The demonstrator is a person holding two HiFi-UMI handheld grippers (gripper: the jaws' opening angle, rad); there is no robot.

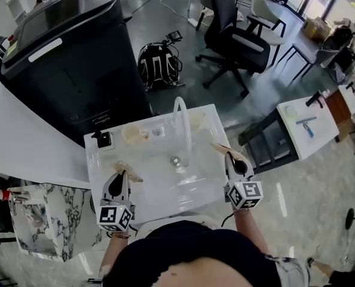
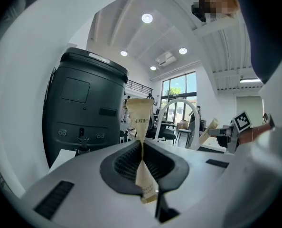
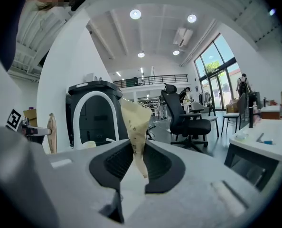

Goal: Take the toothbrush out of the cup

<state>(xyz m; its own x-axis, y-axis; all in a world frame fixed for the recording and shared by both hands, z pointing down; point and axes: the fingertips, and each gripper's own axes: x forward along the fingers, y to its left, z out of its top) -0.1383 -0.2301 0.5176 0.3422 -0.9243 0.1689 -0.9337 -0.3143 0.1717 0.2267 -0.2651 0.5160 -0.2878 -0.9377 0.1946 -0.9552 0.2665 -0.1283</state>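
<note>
Person's torso was at the near edge of the worktop (image 1: 100, 157), with a white arch (image 1: 181, 121) mid-worktop. Left tongs (image 1: 121, 176) were clamped on the left packet (image 2: 141, 127) and right tongs (image 1: 234, 159) on the right packet (image 3: 135, 125), both beige paper. What looked like the cup (image 1: 132, 134) sat beyond the left tongs, the nearer pair. No toothbrush was discernible in it.

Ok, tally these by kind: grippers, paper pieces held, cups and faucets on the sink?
Grippers: 2, left gripper and right gripper
Paper pieces: 2, left-held, right-held
Cup: 1
Faucet: 1
Total: 6
</note>
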